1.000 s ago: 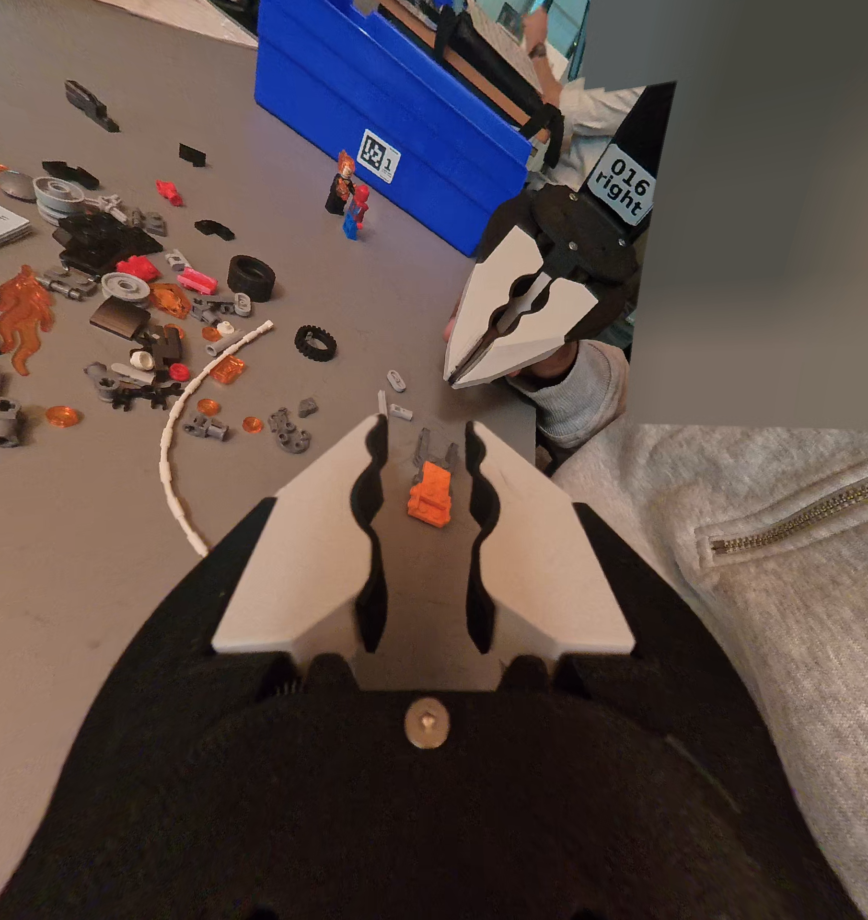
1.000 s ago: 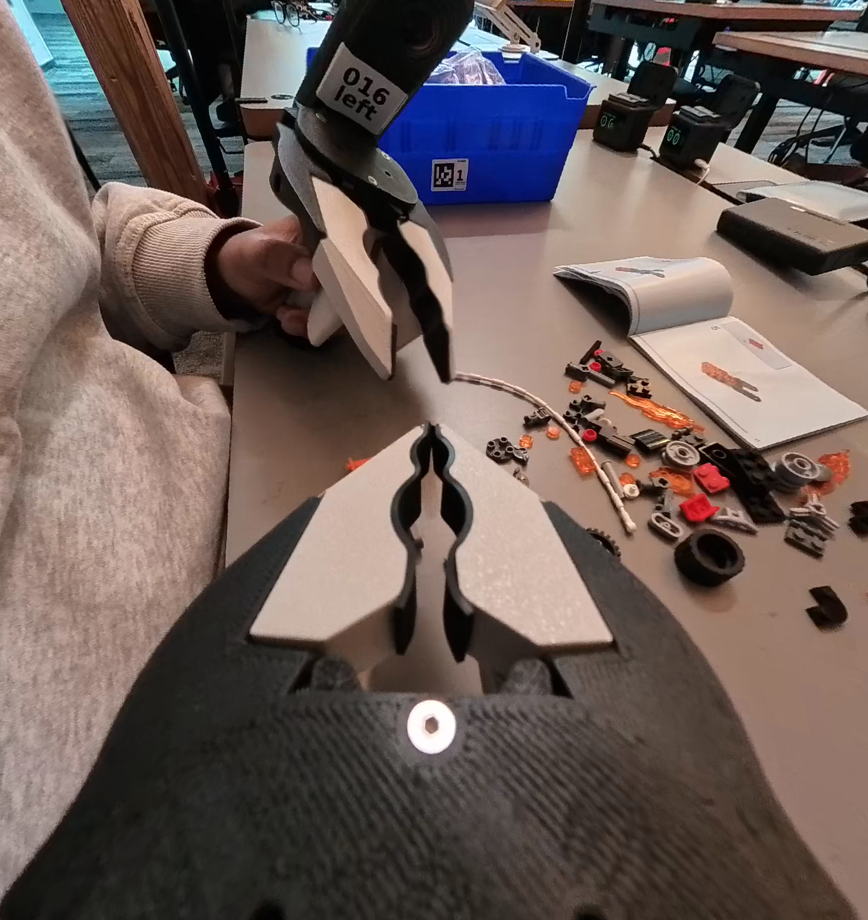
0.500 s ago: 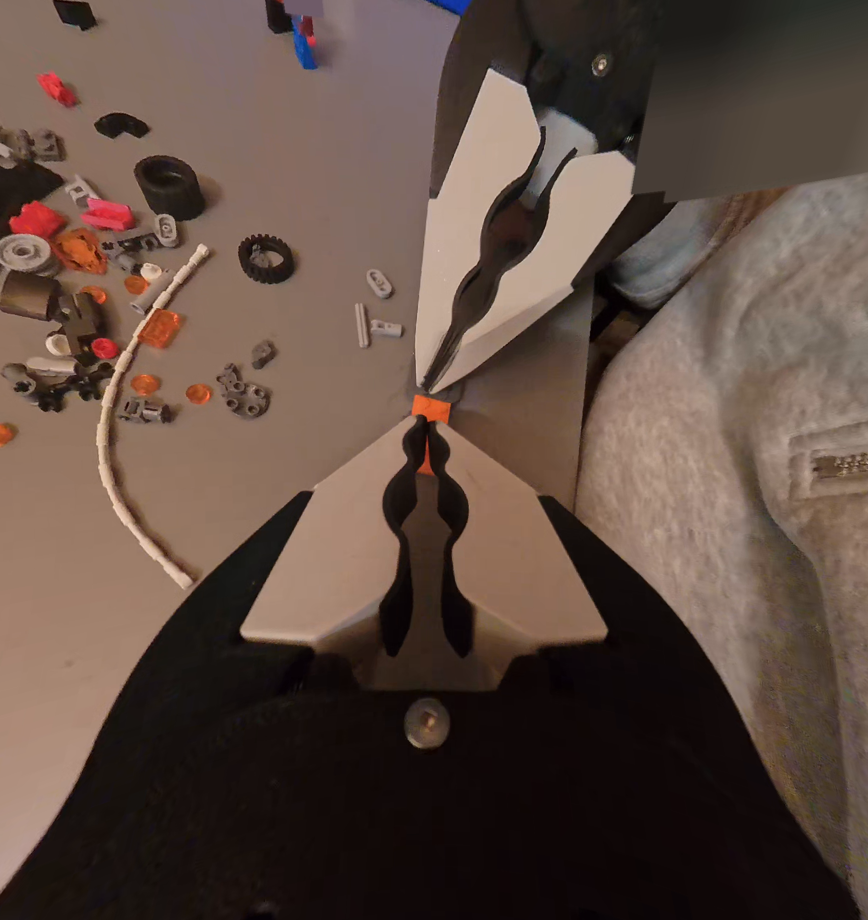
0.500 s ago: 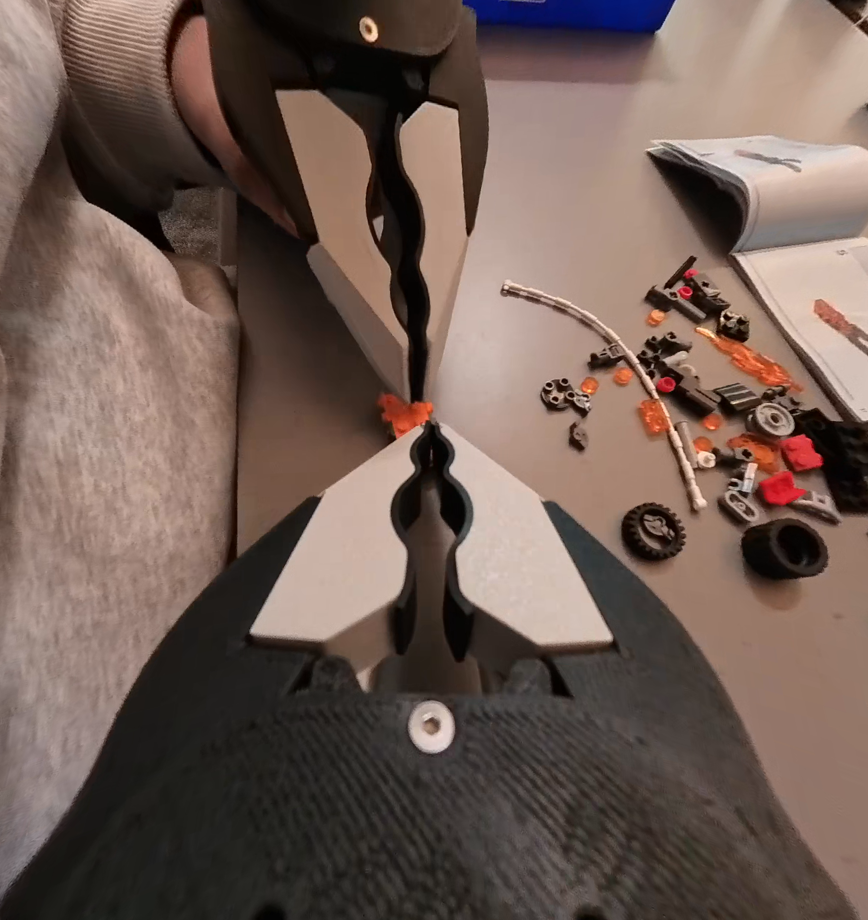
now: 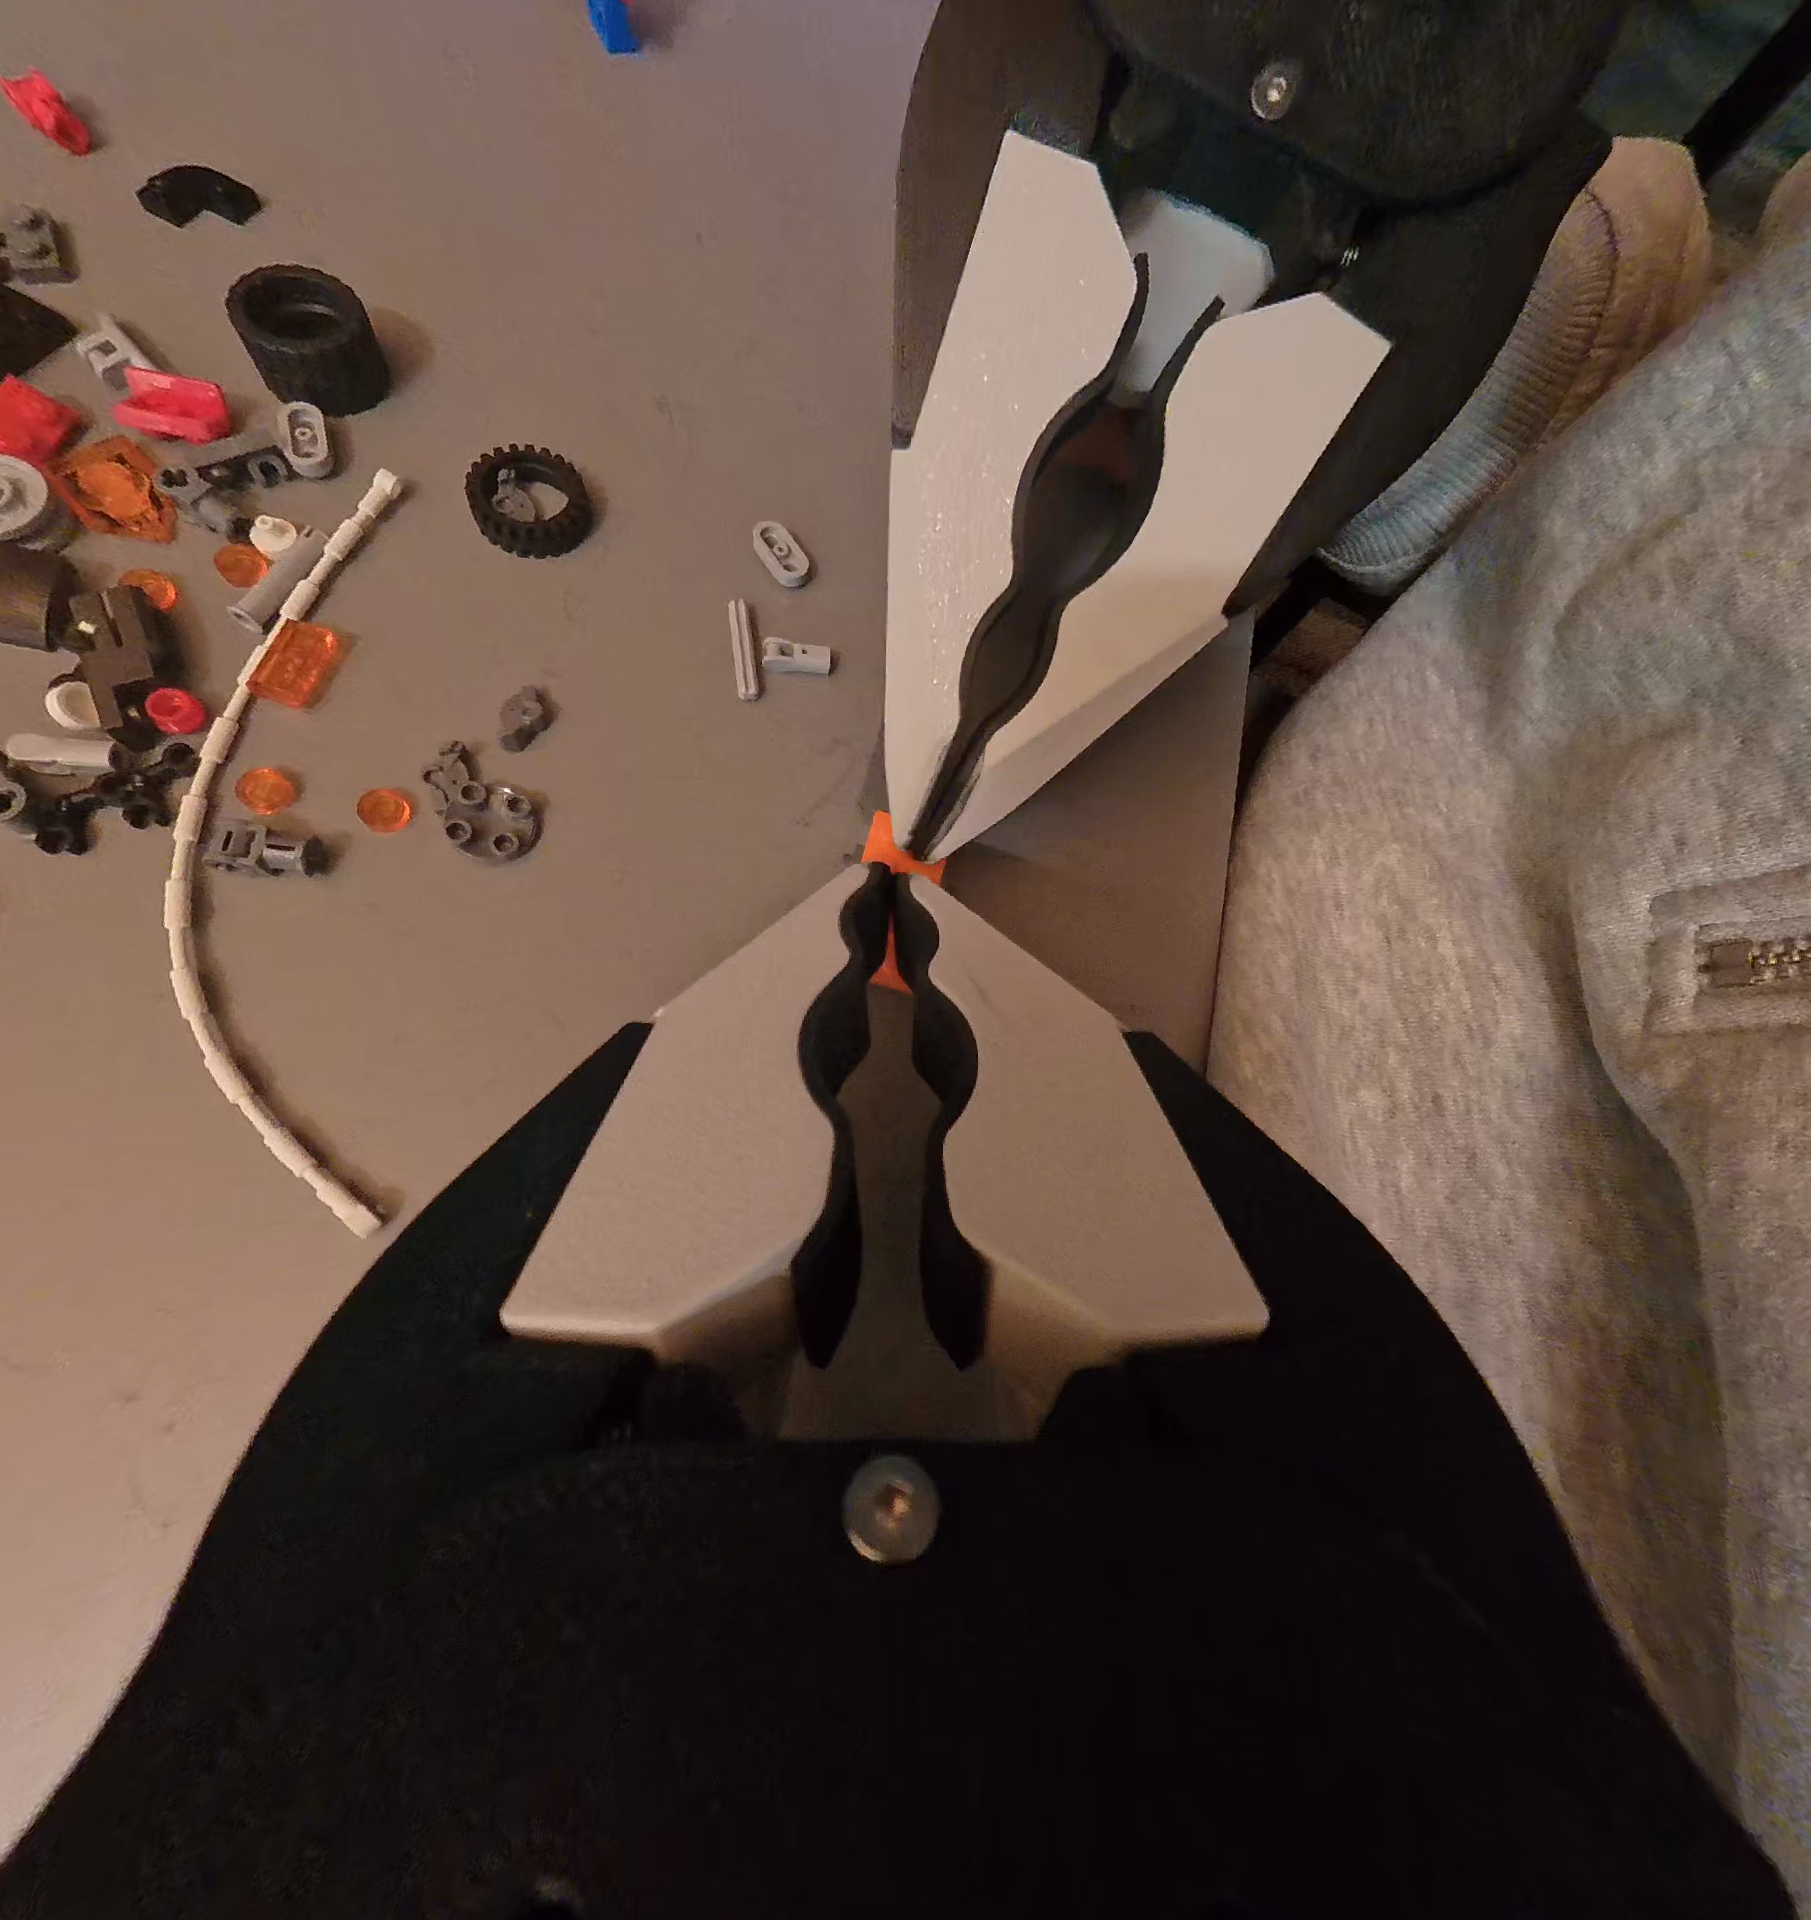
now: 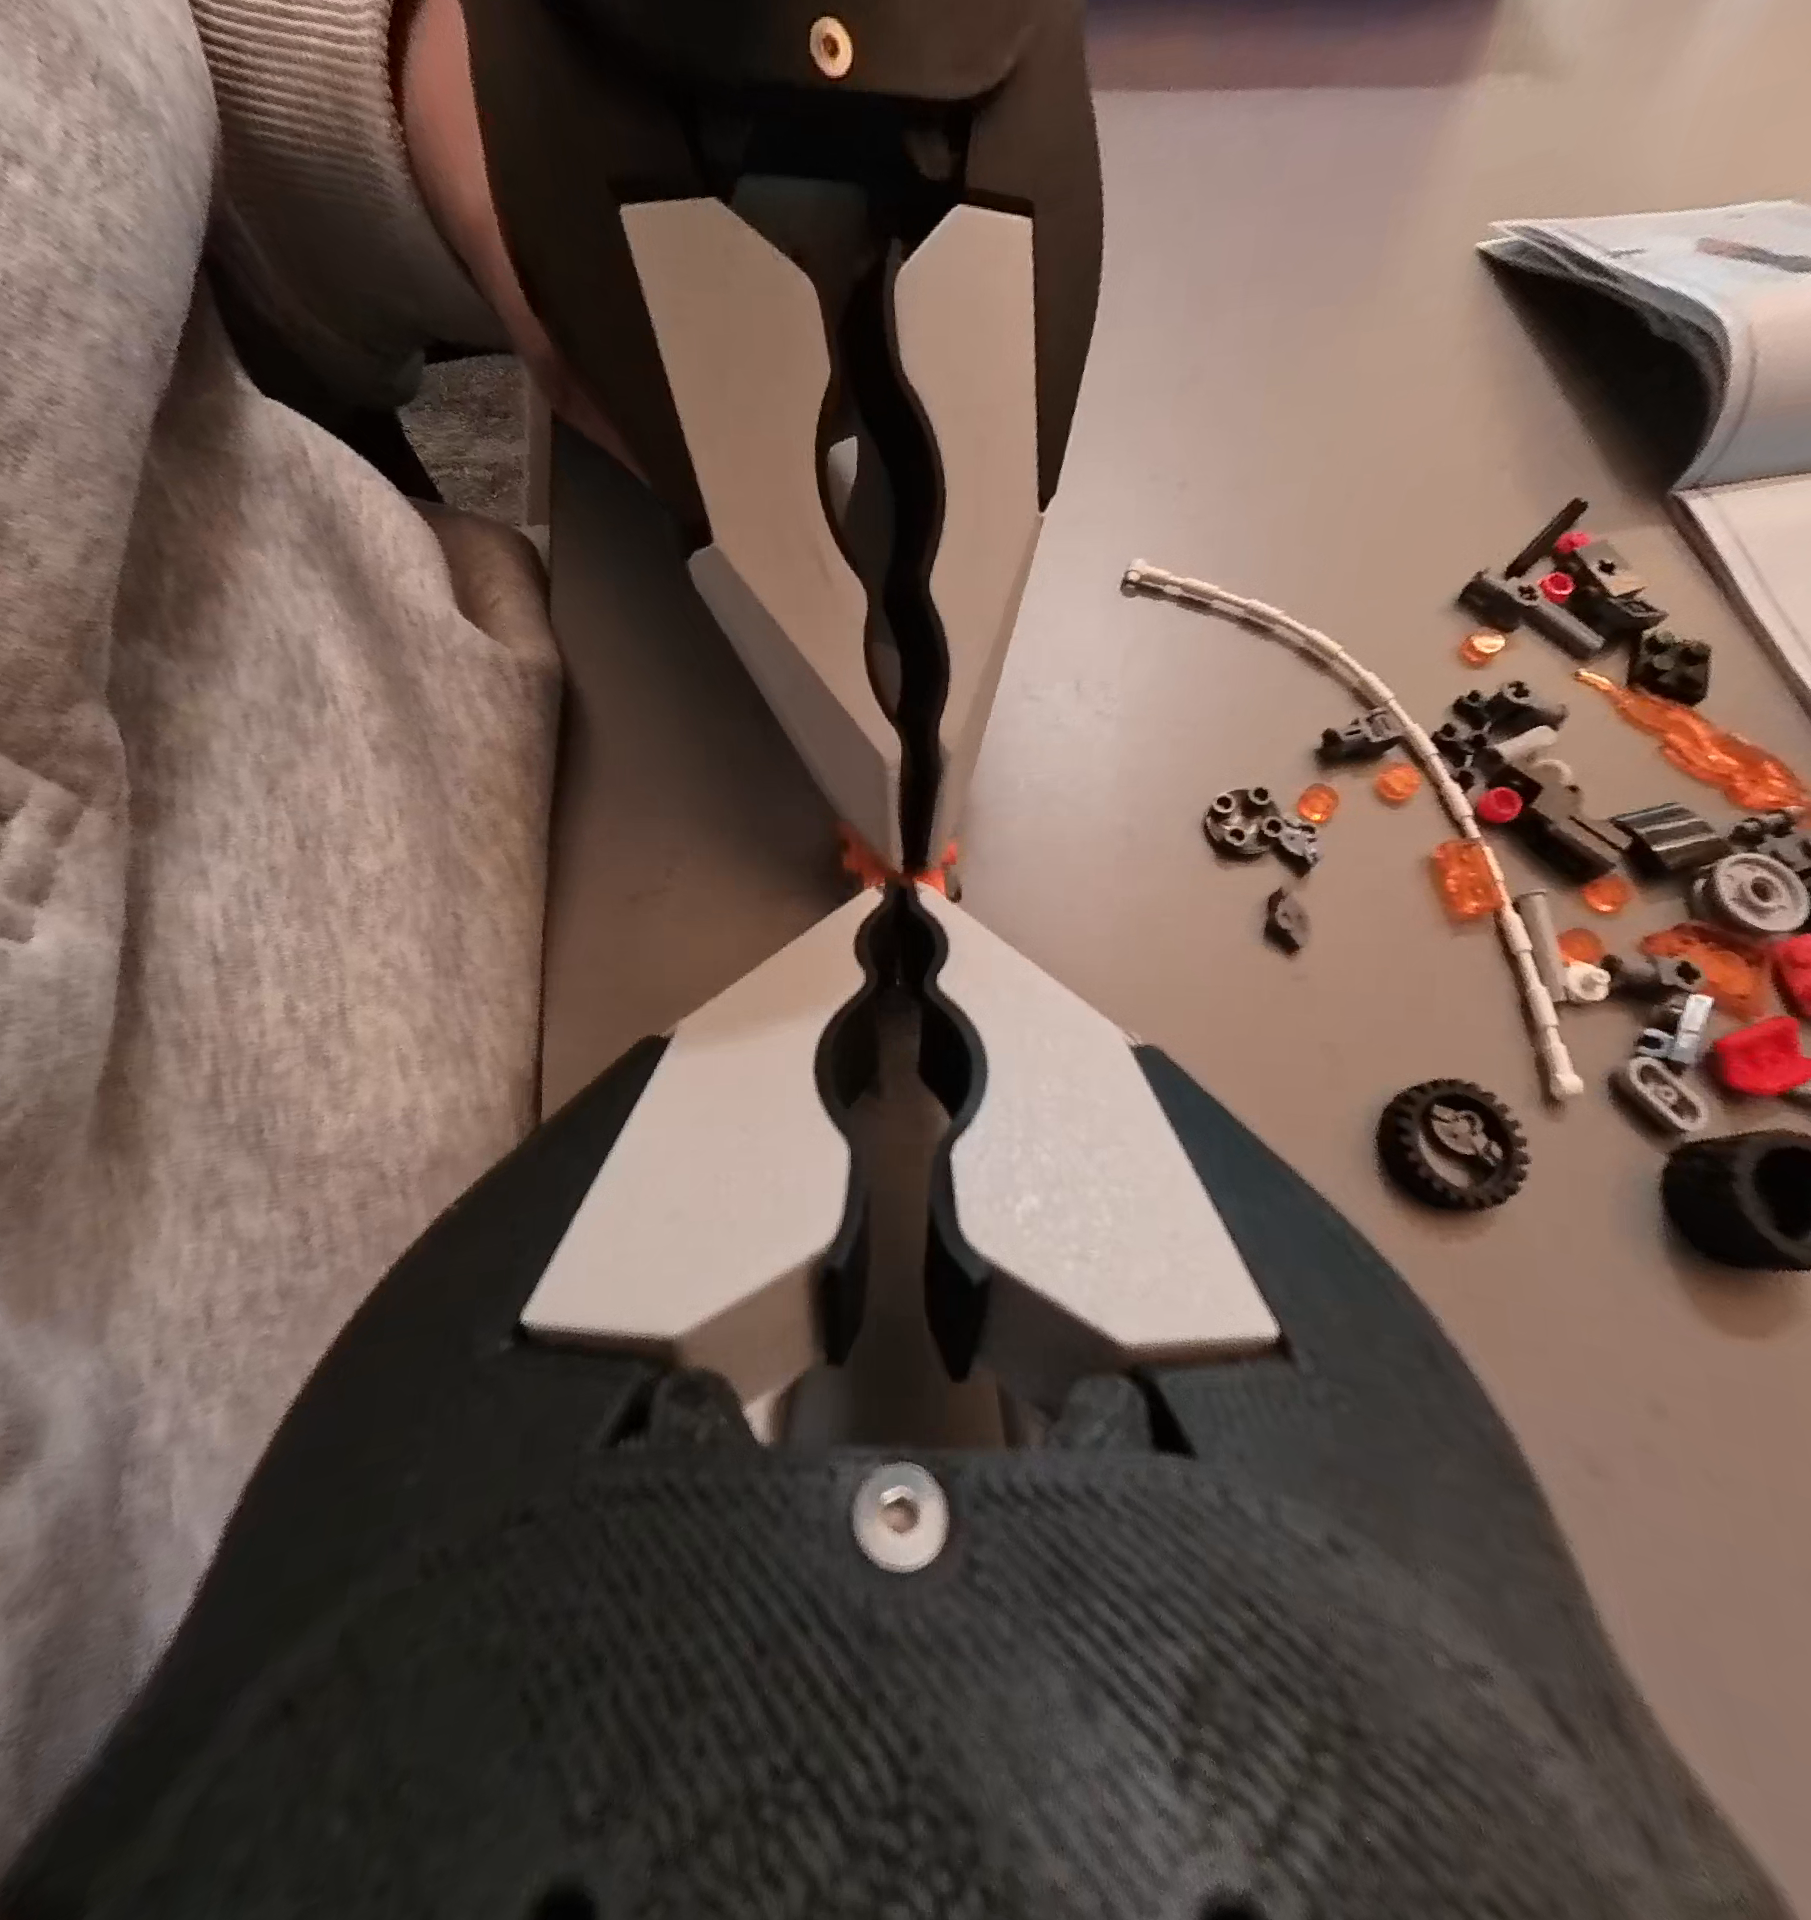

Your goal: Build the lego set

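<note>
My left gripper [image 5: 888, 894] is shut on a small orange lego piece [image 5: 885, 847], which sticks out just past its tips, close over the grey table near its edge. My right gripper [image 5: 922, 831] comes in from the opposite side, jaws shut, and its tips meet the orange piece tip to tip with the left gripper. In the right wrist view my right gripper [image 6: 903, 909] is shut, and the orange piece [image 6: 945, 860] shows on both sides of the left gripper [image 6: 920, 852]. Most of the piece is hidden between the fingers.
Loose lego parts lie spread on the table: a black tyre [image 5: 307, 338], a small black wheel [image 5: 532, 499], a white flexible hose [image 5: 226, 914], and orange, red and grey bits [image 6: 1607, 831]. An open instruction booklet [image 6: 1711, 343] lies beyond them. A person's grey sweater [image 5: 1503, 935] fills the table-edge side.
My left gripper was open over the orange piece on the table and has shut on it. My right gripper, shut throughout, has moved in until its tips meet the piece.
</note>
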{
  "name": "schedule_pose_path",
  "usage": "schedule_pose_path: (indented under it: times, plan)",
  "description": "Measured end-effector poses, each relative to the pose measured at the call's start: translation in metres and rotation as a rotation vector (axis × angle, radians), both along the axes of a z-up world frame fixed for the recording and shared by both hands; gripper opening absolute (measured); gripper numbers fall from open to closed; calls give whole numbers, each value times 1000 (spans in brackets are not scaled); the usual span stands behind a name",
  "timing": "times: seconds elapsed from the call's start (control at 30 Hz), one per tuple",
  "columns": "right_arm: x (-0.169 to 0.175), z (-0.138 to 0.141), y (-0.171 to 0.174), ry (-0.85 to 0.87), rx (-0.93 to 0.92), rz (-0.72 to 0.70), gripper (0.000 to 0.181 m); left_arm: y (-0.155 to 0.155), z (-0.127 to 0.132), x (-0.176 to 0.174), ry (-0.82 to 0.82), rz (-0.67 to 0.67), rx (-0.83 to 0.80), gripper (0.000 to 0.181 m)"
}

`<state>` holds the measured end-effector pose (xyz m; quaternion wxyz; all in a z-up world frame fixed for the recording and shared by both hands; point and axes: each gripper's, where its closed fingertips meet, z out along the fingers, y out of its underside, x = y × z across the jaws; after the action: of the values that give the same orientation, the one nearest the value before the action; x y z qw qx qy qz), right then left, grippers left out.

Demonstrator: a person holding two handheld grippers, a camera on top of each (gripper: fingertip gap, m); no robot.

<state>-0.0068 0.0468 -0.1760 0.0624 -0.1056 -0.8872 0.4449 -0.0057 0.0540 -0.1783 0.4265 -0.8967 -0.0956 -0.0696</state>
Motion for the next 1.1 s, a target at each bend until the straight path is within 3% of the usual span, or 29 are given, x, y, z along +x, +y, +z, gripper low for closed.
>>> schedule_pose_path:
  times: [0.73,1.1]
  plan:
    - [1,-4,1,-142,-20,-51,0,-2,-4,3,-73,17,-33,2]
    - [-1,-4,2,-170,-33,-72,0,-1,-5,2,-14,25,-24,3]
